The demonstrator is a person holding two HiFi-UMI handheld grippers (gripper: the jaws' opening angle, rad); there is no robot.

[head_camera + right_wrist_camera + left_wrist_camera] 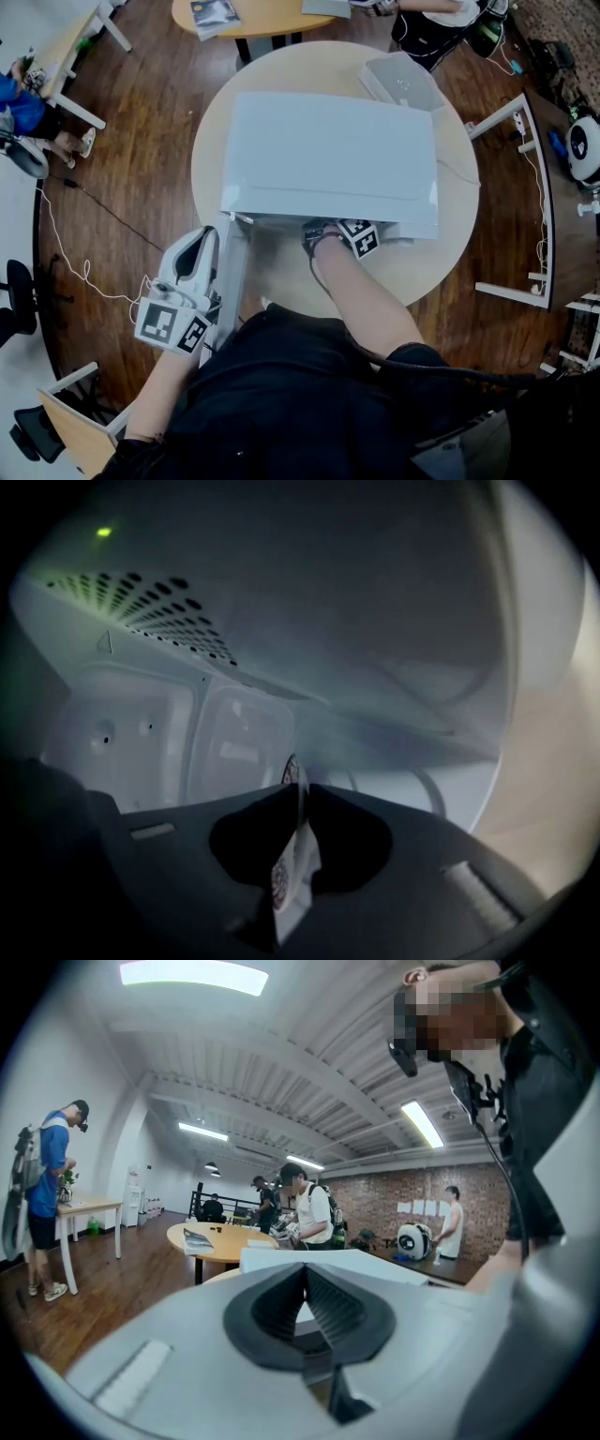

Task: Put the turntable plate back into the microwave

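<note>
the left gripper (202,240) sits just left of the microwave's (328,150) front corner, beside the open door (232,281), which swings out from the microwave's left side toward the person. its jaws are clenched together with nothing between them, and its own view looks over the microwave's white top.

the right gripper (302,789) reaches into the microwave's front opening, so that from the head view only its marker cube (361,239) and the forearm (361,291) behind it show at the microwave's front edge. inside the microwave, its jaws are nipped onto the turntable plate (286,864), which stands edge-on between the pads, a thin pale disc with what seems to be a dotted pattern on its face, though the cavity is dim. the plate is within the microwave, held up in the gripper.

past the plate lie the microwave's pale back wall (239,738) and a patch of round vent holes (159,611) up on the left wall, with a small green light (103,532) above them.

the microwave stands in the middle of a round desk (441,253). a white box (403,80) sits at the microwave's far right corner, and a second round desk (267,14) stands beyond it.
</note>
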